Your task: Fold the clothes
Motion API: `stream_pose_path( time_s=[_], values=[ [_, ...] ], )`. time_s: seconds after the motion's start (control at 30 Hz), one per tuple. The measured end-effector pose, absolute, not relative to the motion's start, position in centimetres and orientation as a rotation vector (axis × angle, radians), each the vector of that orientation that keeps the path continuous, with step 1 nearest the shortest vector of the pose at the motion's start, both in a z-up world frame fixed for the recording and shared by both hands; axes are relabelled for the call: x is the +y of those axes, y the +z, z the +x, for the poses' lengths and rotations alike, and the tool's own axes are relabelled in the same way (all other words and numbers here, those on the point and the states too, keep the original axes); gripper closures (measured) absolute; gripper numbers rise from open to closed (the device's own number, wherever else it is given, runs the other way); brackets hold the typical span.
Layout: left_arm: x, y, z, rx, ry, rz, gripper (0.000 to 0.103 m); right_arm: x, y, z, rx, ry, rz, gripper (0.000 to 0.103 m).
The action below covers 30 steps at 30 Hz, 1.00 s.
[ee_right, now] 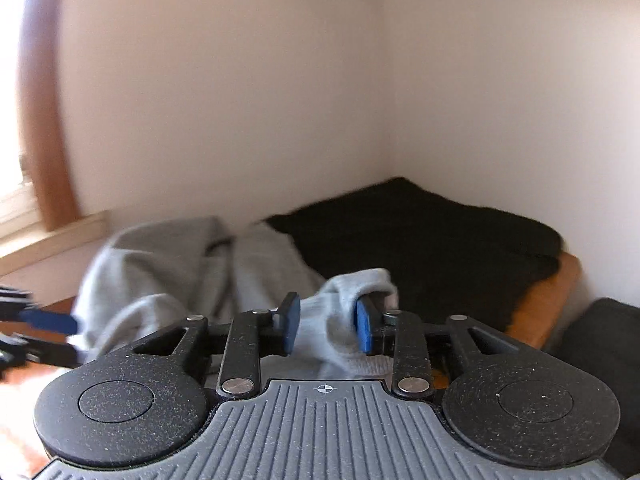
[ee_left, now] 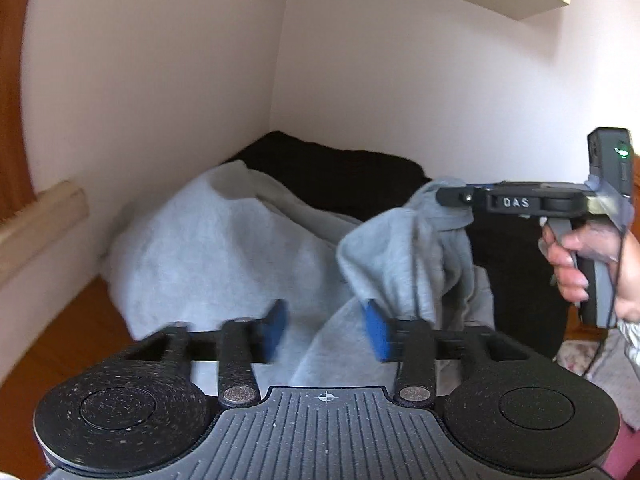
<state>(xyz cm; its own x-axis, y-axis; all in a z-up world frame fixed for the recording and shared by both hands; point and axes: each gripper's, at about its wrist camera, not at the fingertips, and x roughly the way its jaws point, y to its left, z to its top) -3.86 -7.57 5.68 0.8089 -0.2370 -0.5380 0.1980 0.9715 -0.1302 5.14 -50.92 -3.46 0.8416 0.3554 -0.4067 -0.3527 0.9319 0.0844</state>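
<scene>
I am holding a bunched end of the grey sweatshirt (ee_right: 344, 320) between the blue pads (ee_right: 291, 322) of my right gripper (ee_right: 327, 326), which are standing moderately apart with thick cloth filling the gap. In the left wrist view that same gripper is showing at the right of the frame, raised, with the cloth hanging down from its tip in a twisted fold. My left gripper (ee_left: 326, 330) is hovering with its pads wide and nothing between them, just over the lower centre of the frame where the grey fabric is passing beneath. The rest of the garment is lying slumped to the left of centre, running from my fingers up and back toward the wall corner, partly over a black garment (ee_left: 340, 172) on the orange-brown table (ee_left: 80, 332). Its long axis is seeming to run away from me, toward that corner. The hanging fold is sitting just right of my left pads, so my left gripper is the nearer one to take it, by my judgement.
</scene>
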Motion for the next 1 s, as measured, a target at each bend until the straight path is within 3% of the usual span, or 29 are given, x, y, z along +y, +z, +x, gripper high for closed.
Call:
stream_pose_path(
  time_s=[0.13, 0.23, 0.43, 1.0],
  values=[
    [-9.1, 5.1, -3.2, 0.597, -0.231, -0.034, 0.042, -49.9, -2.0, 3.8, 0.434, 0.465, 0.023, 0.071],
    [-9.7, 4.5, -2.7, 0.603, -0.21, -0.005, 0.042, -49.4, -2.3, 3.1, 0.448, 0.488, 0.028, 0.064],
    [-10.2, 3.8, -3.1, 0.615, -0.208, 0.023, 0.05, -48.4, -2.9, 1.7, 0.476, 0.531, 0.035, 0.062],
    [-9.9, 7.2, -2.7, 0.531, -0.21, 0.012, 0.05, -51.3, -1.7, -0.1, 0.442, 0.524, 0.123, 0.062]
  ],
)
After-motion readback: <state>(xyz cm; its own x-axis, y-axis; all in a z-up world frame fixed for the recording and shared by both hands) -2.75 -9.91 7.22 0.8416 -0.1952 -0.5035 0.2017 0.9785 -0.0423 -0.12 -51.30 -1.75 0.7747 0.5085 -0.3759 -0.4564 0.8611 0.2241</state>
